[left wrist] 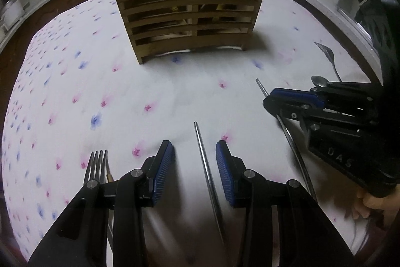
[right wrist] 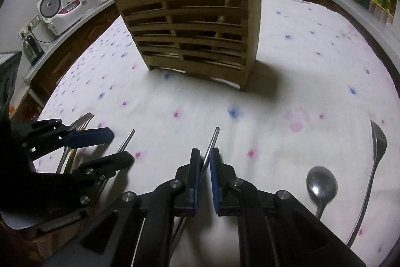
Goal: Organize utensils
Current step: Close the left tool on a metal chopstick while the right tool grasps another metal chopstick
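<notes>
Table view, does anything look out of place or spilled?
Nothing spilled or damaged. Loose cutlery lies scattered on the tablecloth: a spoon and fork outside the wooden caddy.

The desk [right wrist: 312, 61] is covered by a white cloth [left wrist: 75, 81] printed with small pink and blue flowers. A slatted wooden utensil holder [right wrist: 197, 39] stands on it toward the far side. On the cloth lie a spoon [right wrist: 321, 185], a fork [right wrist: 376, 149], another fork [left wrist: 96, 164] and thin metal handles [left wrist: 203, 159].
</notes>
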`<move>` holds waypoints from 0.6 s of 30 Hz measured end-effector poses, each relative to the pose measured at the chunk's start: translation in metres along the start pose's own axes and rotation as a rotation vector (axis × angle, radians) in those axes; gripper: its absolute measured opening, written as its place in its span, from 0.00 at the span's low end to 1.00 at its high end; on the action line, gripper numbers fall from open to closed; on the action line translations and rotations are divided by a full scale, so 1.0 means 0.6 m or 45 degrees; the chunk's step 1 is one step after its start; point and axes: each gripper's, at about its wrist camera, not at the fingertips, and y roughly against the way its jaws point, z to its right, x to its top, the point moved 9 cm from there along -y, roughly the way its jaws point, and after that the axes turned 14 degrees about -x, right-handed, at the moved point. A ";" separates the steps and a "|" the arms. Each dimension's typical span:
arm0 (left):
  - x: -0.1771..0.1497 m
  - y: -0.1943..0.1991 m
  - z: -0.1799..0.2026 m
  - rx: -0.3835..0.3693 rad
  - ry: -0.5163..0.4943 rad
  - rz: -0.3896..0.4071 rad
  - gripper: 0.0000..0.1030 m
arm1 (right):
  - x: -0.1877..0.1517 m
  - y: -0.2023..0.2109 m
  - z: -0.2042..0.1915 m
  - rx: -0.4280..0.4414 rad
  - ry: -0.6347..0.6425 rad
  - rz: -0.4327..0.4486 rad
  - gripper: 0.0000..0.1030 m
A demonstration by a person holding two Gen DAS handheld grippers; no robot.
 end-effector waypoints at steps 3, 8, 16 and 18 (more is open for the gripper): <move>0.003 0.003 -0.003 0.008 -0.020 0.009 0.18 | -0.001 -0.001 -0.004 0.001 0.007 0.015 0.09; 0.006 0.003 -0.004 0.015 -0.024 0.018 0.05 | -0.001 0.002 -0.009 -0.030 0.032 0.026 0.07; -0.002 0.035 -0.017 -0.036 0.048 0.097 0.03 | -0.008 0.047 0.010 0.083 -0.088 0.052 0.04; -0.004 0.049 -0.020 -0.047 0.064 0.120 0.03 | -0.004 0.062 0.015 0.103 -0.111 0.070 0.04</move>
